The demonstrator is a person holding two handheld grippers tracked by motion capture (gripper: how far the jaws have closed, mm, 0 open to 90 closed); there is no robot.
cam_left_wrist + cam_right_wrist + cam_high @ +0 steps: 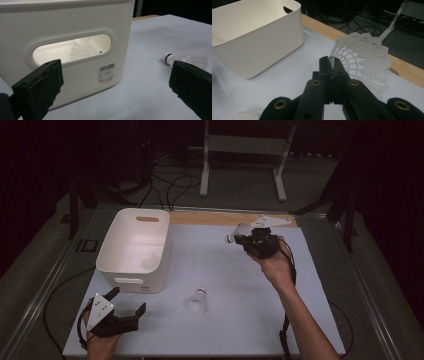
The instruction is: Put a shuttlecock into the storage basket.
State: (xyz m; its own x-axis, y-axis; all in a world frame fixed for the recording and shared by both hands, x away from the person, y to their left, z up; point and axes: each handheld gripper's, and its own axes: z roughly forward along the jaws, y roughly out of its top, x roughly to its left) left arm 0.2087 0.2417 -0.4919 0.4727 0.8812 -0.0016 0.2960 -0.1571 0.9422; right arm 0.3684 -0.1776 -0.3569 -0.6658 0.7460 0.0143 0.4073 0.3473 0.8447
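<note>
My right gripper is shut on a white shuttlecock, held above the far right of the white table sheet. In the right gripper view the jaws pinch the rim of that shuttlecock's skirt. A second shuttlecock lies on the sheet near the middle front; the left gripper view has it at the right. My left gripper stands open at the front left, facing the white bin. Another shuttlecock lies inside the bin, seen through its handle slot.
A wooden table edge runs along the far side of the sheet. Beyond it stand a white metal frame and loose cables on the floor. A cable trails from my right gripper down the forearm.
</note>
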